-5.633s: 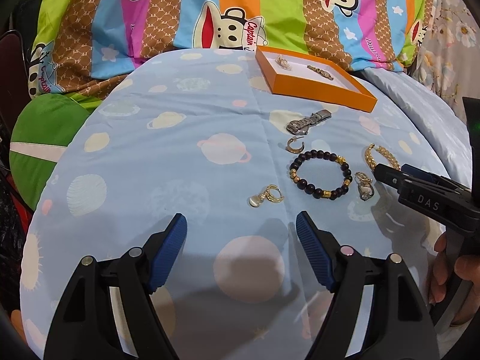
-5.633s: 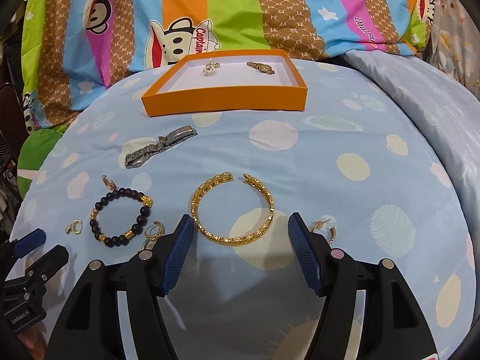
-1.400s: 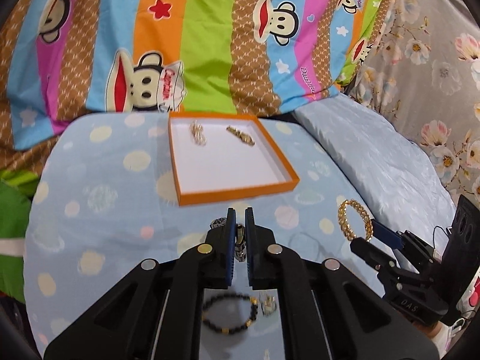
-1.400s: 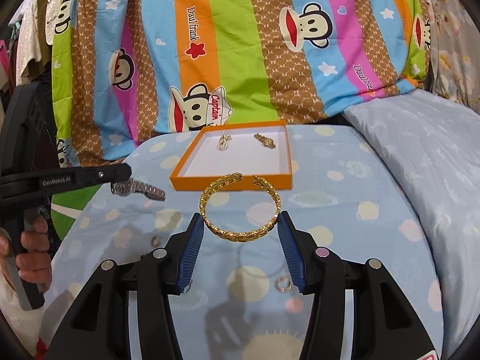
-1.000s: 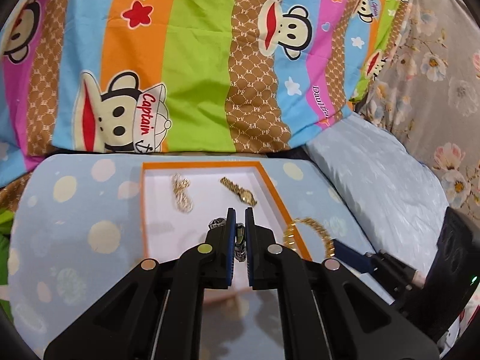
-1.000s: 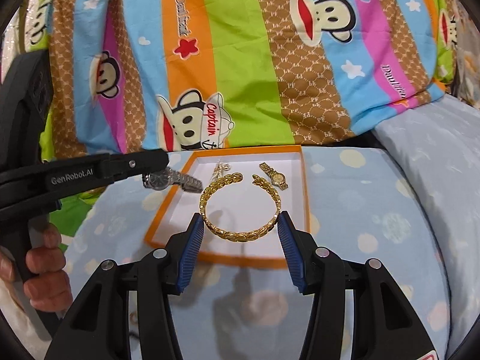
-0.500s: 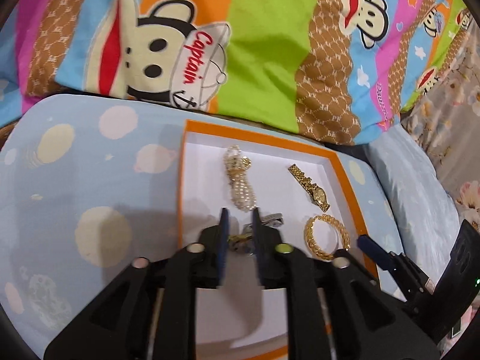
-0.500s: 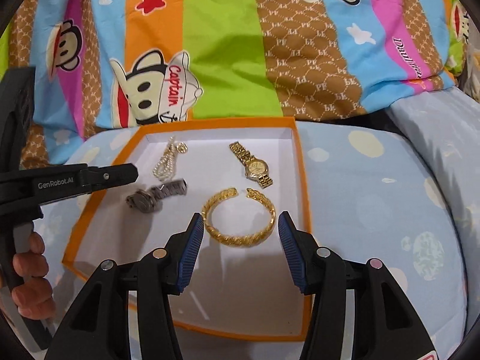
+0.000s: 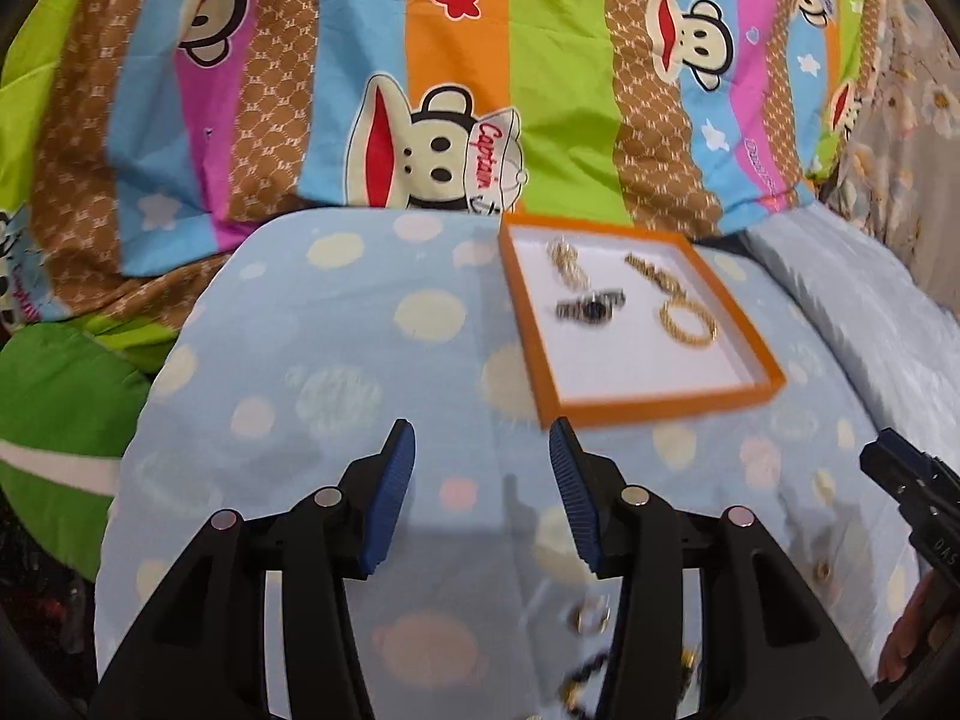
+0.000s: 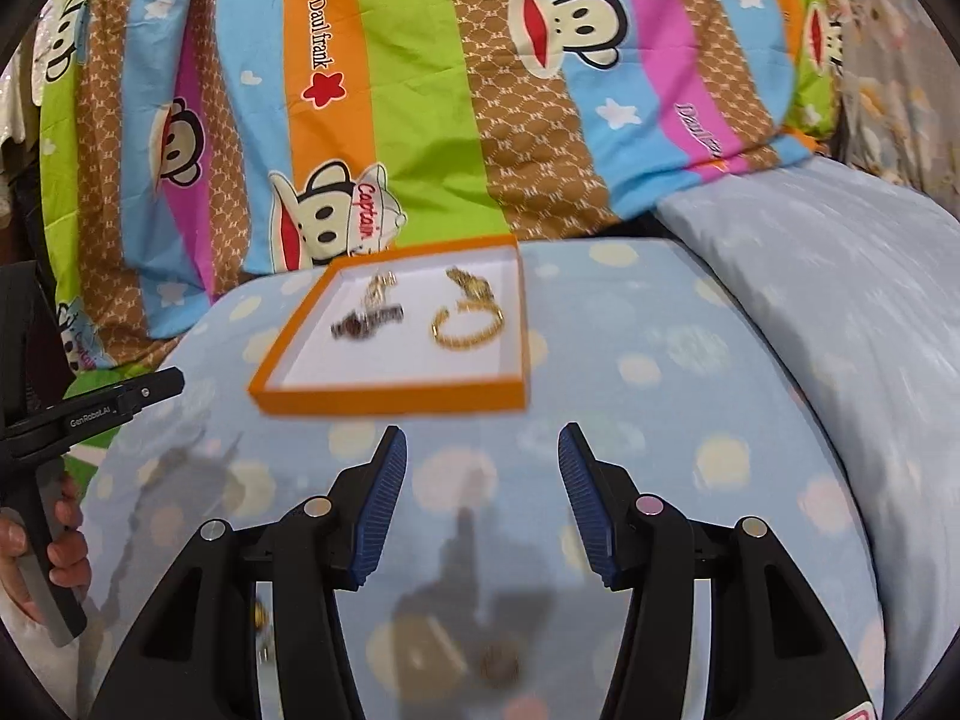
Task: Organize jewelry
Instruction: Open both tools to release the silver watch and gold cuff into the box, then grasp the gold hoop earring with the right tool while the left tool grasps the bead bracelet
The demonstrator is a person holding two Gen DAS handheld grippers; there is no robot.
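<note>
Gaping half-wide, empty: L gripper (image 9: 482,468), just opening, R gripper (image 10: 482,471).

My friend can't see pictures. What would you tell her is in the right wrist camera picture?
An orange cardboard tray with a white floor sits on a blue spotted bedsheet, holding a gold open bangle, a silver wristwatch, a gold watch and a pearl piece. The right tool is open and empty in front.

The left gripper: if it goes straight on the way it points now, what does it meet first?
Probably the bare dotted blue sheet. The open left gripper holds nothing and aims left of the orange tray, though depth is uncertain.
</note>
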